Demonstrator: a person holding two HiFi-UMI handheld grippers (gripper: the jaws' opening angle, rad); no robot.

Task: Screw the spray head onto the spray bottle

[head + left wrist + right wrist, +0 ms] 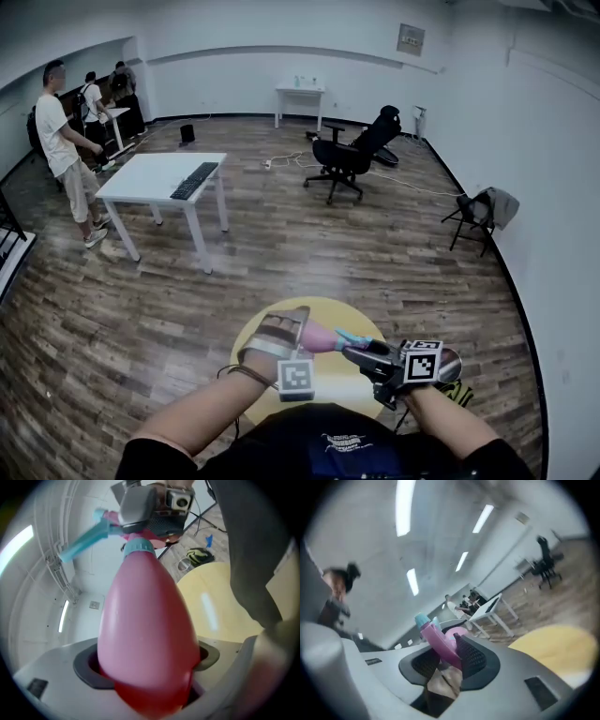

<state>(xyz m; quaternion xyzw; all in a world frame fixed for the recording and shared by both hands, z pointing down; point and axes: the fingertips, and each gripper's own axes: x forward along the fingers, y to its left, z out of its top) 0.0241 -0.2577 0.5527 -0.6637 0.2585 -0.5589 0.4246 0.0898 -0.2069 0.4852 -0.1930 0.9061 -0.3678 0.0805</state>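
Left tongs (298,330) clamp one pink bottle (147,620); right tongs (446,660) pinch its one spray head (437,641).

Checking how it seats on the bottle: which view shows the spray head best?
The left gripper view: the spray head stands clear atop the pink bottle, blue collar at the neck, the right gripper clamping it. The right gripper view shows only a pink part between the jaws; the head view shows it small.

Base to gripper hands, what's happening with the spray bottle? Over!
Left gripper jaws shut on pink bottle. Right gripper jaws shut on spray head, sitting at the bottle's neck. Nothing in the way. Over.
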